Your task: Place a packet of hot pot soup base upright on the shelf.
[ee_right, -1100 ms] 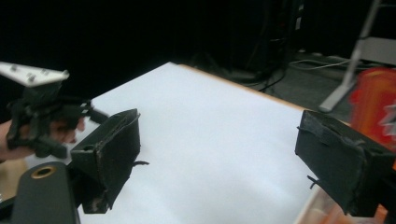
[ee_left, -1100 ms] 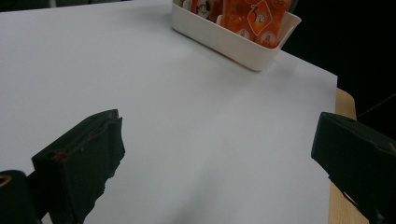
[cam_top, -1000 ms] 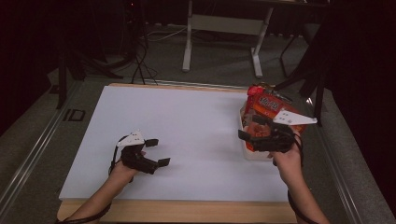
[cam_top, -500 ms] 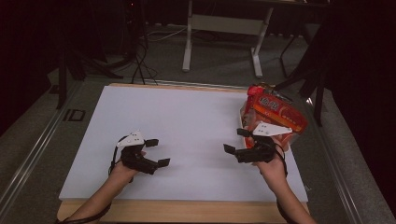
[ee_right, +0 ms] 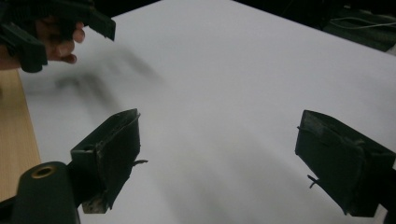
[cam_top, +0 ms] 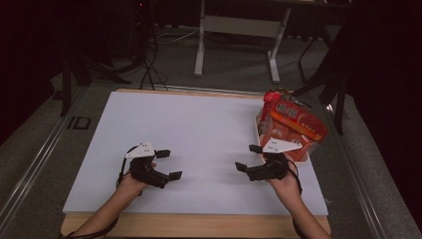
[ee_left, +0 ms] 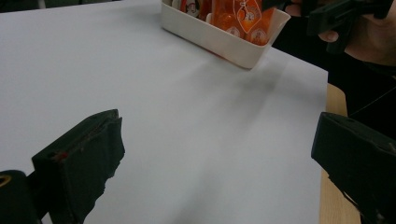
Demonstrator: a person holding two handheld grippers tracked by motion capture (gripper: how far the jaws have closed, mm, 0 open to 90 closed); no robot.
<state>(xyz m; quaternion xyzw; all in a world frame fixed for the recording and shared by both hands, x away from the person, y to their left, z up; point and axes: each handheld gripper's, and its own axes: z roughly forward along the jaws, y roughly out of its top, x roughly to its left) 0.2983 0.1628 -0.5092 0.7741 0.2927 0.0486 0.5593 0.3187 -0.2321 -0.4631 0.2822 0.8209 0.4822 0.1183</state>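
Left gripper (cam_top: pixel 165 164): low over the white table (cam_top: pixel 199 129) at 7 o'clock, jaws wide apart, holding nothing. Right gripper (cam_top: pixel 247 158): at 5 o'clock on the table, jaws likewise spread wide and empty, pointing toward 9 o'clock. White tub (ee_left: pixel 219 39): stood at the table's 3 o'clock edge, just beyond the right hand (cam_top: pixel 283 181), packed with red and orange snack packets (cam_top: pixel 291 119) heaped above its rim
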